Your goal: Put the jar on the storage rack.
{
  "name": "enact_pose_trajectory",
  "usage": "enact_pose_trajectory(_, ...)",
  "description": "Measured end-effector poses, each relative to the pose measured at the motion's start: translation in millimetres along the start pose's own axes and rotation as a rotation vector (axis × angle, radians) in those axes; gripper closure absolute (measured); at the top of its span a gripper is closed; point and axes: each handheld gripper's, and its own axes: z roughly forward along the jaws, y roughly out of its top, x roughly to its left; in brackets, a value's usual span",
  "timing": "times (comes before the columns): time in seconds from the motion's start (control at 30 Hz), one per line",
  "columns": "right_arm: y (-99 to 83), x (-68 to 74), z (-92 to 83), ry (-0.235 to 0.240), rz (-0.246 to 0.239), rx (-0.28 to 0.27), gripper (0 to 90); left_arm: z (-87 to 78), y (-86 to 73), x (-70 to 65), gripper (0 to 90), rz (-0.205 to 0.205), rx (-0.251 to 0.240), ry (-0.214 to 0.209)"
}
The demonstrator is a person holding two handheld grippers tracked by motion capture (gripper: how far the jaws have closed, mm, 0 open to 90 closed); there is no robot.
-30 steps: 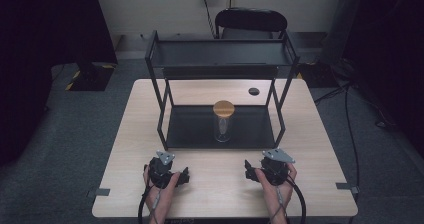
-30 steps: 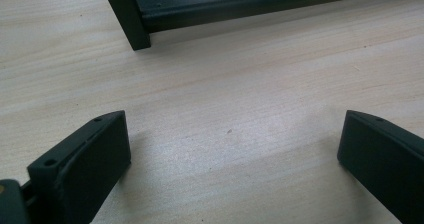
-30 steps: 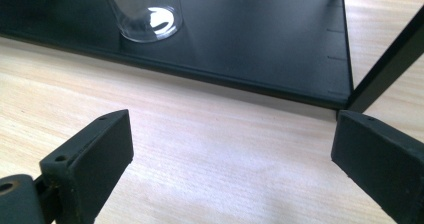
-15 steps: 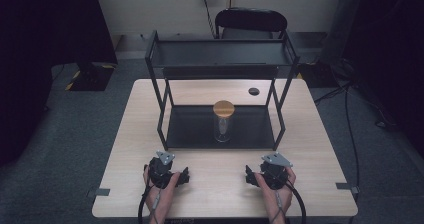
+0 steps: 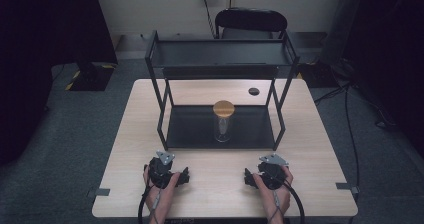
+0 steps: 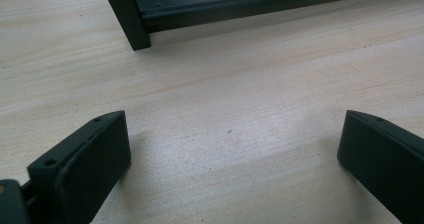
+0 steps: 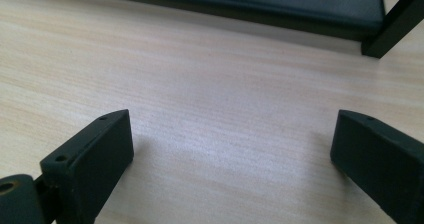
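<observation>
A clear glass jar (image 5: 222, 124) with a round wooden lid stands upright on the lower shelf of a black two-tier metal rack (image 5: 220, 54) at mid-table. My left gripper (image 5: 167, 173) rests near the table's front edge, left of centre, jaws wide open over bare wood (image 6: 232, 134). My right gripper (image 5: 267, 174) rests at the front right, also wide open with nothing between its jaws (image 7: 230, 144). The rack's front left leg (image 6: 127, 19) is ahead in the left gripper view. Its lower shelf edge (image 7: 260, 4) is ahead in the right gripper view.
A small black disc (image 5: 254, 91) lies on the light wooden table (image 5: 320, 134) behind the rack at the right. A black chair (image 5: 250, 21) stands beyond the table's far edge. Cables trail from both grippers over the front edge.
The right gripper has shifted slightly toward the front edge. The left gripper and the jar have stayed put.
</observation>
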Motion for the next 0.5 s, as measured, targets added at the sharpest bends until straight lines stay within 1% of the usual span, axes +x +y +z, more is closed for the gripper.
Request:
enact_pose_trajectory(0.23,0.5,-0.2,1.2,-0.006,0.003,0.008,0.0,0.0,0.0,0.0,0.0,0.0,0.0,0.0)
enact_pose_trajectory(0.5,0.9,-0.2,1.6,-0.01,0.003,0.012,0.0,0.0,0.0,0.0,0.0,0.0,0.0,0.0)
